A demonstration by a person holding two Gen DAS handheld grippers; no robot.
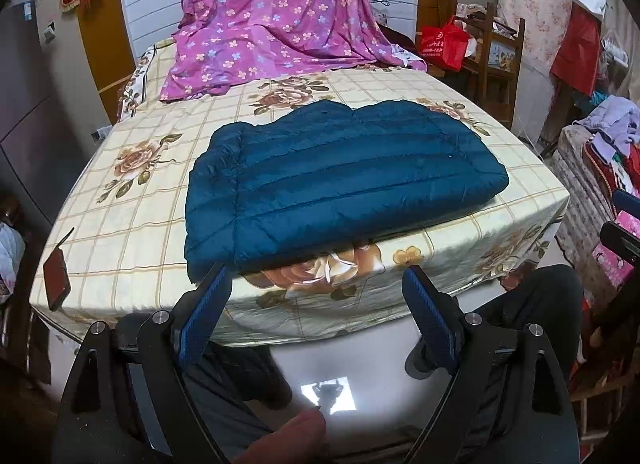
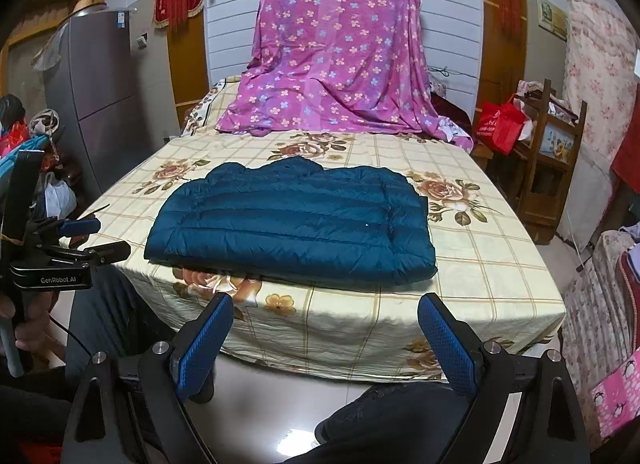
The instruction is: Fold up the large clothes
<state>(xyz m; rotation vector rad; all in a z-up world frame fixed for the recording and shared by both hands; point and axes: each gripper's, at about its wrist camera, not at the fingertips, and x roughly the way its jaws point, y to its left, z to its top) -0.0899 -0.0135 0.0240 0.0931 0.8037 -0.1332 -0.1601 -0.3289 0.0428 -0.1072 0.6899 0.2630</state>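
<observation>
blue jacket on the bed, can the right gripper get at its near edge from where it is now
Probably yes. The right gripper is open and empty, held back off the bed's near edge, and nothing lies between it and the folded blue jacket. It would only need to move forward over the bed's edge.

"GenRobot.AI" on the black body of the left claw (image 2: 86,238).
</observation>
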